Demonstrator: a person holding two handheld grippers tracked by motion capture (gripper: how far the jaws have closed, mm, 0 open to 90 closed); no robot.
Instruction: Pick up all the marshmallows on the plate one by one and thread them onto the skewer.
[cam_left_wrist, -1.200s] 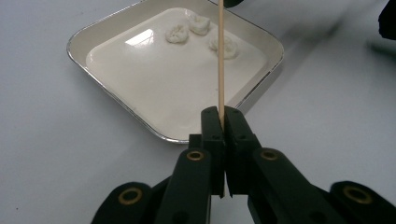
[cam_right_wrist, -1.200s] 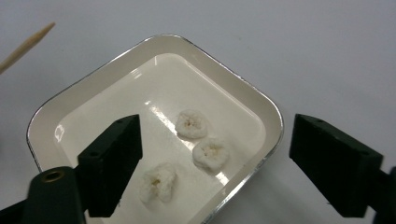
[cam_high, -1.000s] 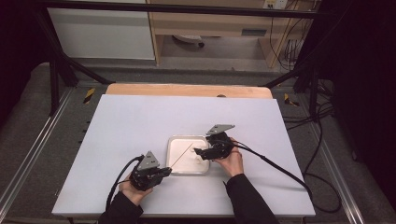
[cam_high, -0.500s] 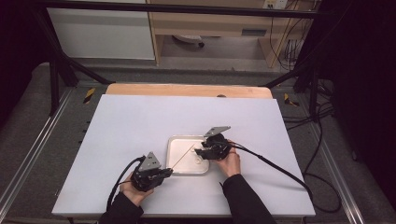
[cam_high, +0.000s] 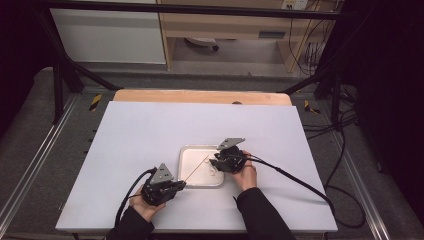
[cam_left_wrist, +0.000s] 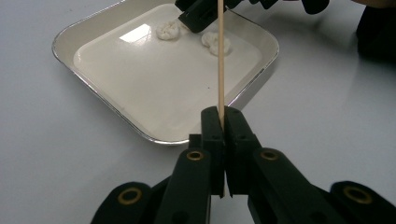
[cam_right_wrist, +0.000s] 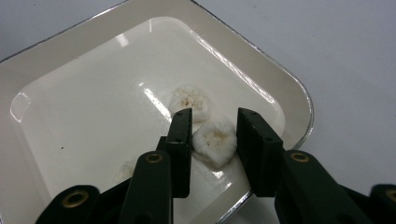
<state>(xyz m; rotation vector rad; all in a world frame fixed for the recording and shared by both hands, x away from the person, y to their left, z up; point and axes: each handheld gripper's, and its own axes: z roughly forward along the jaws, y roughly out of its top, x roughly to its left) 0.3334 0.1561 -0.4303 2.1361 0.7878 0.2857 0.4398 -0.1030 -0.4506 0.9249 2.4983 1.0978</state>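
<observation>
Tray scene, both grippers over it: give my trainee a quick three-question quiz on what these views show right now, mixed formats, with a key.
1. True or false: the left gripper is shut on the wooden skewer.
2. Multiple choice: in the right gripper view, where is the nearer white piece relative to the right gripper?
A. Between its open jaws
B. Outside the tray, on the table
C. Impaled on the skewer
3. Fill in: the two white pieces lie inside the cream ____ with the metal rim.

Key: 1 true; 2 A; 3 tray.
</observation>
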